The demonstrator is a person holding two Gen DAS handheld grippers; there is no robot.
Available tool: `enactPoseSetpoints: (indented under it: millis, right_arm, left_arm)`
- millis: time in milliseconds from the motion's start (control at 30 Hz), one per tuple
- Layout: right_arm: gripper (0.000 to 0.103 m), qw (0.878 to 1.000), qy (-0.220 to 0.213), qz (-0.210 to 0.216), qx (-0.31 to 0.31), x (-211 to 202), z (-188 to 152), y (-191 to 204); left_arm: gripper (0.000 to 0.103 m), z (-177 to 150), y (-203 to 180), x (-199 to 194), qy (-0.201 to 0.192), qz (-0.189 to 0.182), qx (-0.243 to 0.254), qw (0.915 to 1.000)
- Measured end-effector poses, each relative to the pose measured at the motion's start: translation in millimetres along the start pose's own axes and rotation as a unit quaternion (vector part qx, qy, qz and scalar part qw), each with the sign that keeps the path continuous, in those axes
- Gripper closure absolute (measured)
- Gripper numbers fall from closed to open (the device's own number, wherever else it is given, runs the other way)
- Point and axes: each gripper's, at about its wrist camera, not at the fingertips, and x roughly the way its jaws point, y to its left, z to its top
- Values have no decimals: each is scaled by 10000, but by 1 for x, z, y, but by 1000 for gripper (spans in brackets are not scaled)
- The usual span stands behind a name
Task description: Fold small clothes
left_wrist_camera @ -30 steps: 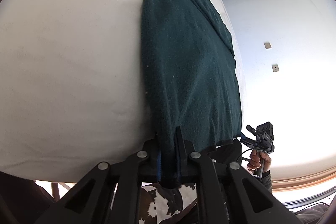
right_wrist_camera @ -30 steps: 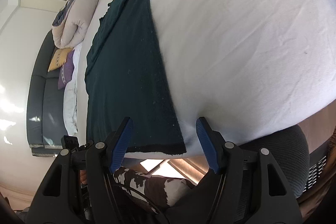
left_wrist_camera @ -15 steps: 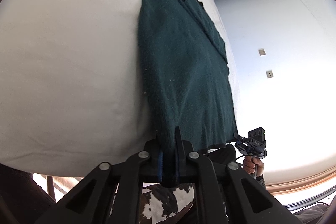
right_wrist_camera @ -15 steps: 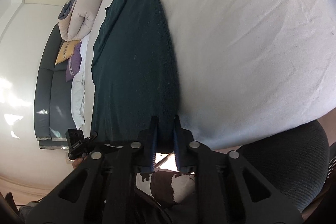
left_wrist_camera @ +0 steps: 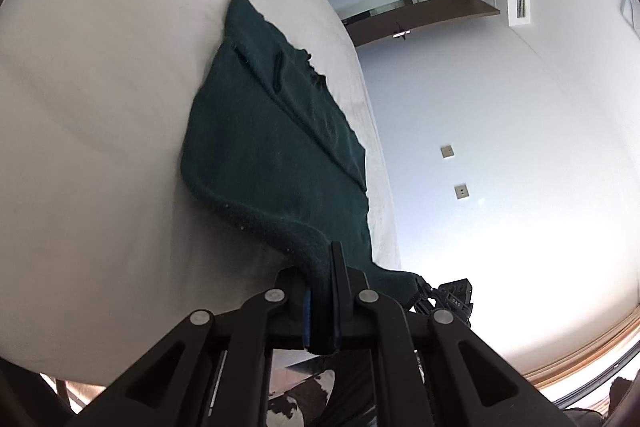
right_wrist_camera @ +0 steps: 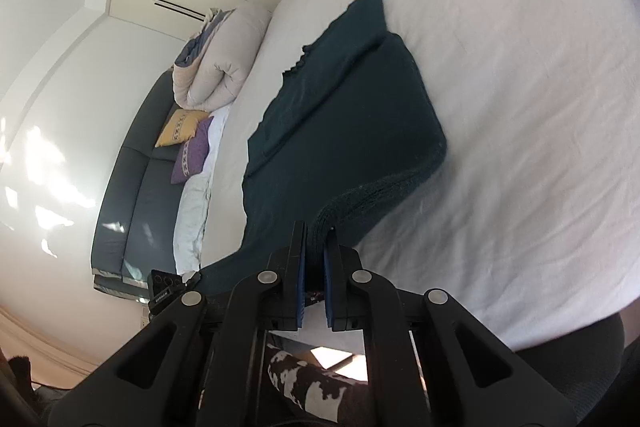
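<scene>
1. The left claw (left_wrist_camera: pixel 322 291), black with blue pads, is clamped tight on a near corner of the dark green knitted garment (left_wrist_camera: pixel 260 155), tilted slightly downward.
2. The right claw (right_wrist_camera: pixel 314 281), same build, is pinched on the garment's other near corner, angled a little downward.
3. Each claw appears beside the garment's near edge in the other's view.

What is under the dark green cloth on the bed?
The white bed sheet shows all around the dark green cloth, so it lies on that. The lifted near edge shows only shadow beneath. Anything else under the flat part is covered.
</scene>
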Motion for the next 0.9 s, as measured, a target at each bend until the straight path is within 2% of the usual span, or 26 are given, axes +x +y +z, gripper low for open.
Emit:
enactPoseSetpoints:
  millis: [200,367,733,900]
  right_arm:
    - [97,9996,-252,49,-87,27,55,26]
    - [97,9991,-420,3,-17,57,101,34]
    - [97,9955,-845,-415,107,113,207,31]
    - [97,9944,-816,-676,-29,155,252,32]
  left_arm:
    - [97,49,-20,3,-308,-57,148,9994]
    - [97,93,-22,21,-473,-18,131,9988]
    - [97,187,-18,85,-628,204,-49,9978]
    - [97,225,-9,113,-629,425,-92,9971]
